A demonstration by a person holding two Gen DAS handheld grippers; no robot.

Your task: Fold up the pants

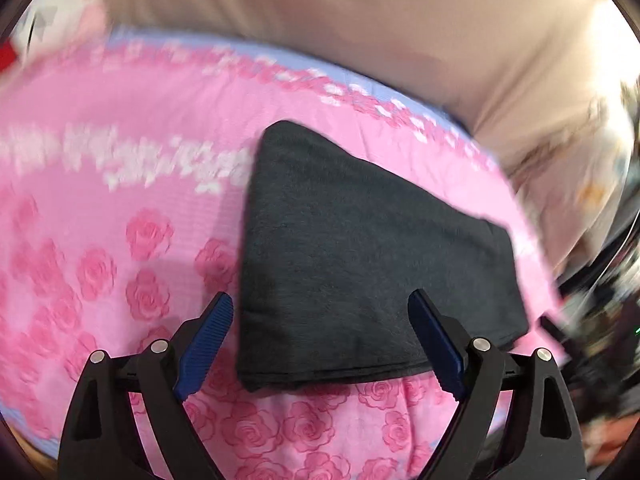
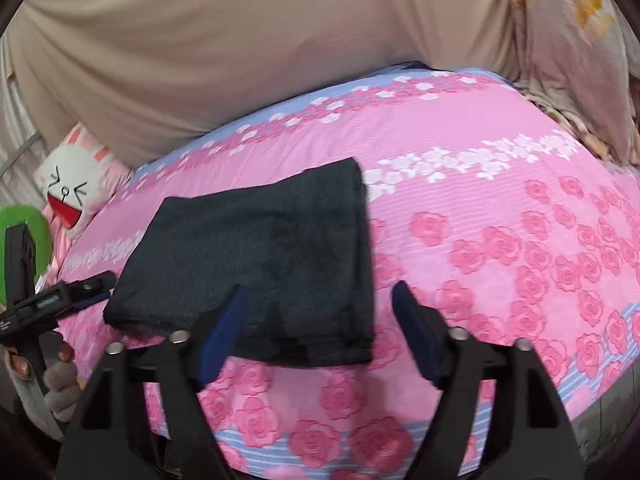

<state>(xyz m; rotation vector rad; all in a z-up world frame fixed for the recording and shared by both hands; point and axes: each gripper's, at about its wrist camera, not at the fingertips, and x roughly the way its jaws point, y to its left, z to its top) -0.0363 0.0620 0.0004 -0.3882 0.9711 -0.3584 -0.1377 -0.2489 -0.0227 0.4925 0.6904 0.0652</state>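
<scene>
I see both hand-held grippers, left (image 1: 320, 340) and right (image 2: 320, 326), spread apart, empty; pants (image 1: 360, 256) ahead look soft, light, floppy; I'd pinch the stacked near edge.

We see bed covered by pink bedspread (image 2: 500, 208) printed with darker pink roses. Band of white flowers crosses spread at 1 o'clock in right wrist view; pale blue edge strip (image 2: 256, 124) with pink and white blossoms runs at 11 o'clock. Beige draped fabric (image 2: 240, 40) fills 12 o'clock behind bed. Pale floral pillow (image 2: 572, 52) at 2 o'clock. White rabbit-face cushion (image 2: 74, 188) with red mouth at 9 o'clock. Lighting soft, even. Left wrist view motion-blurred.
</scene>
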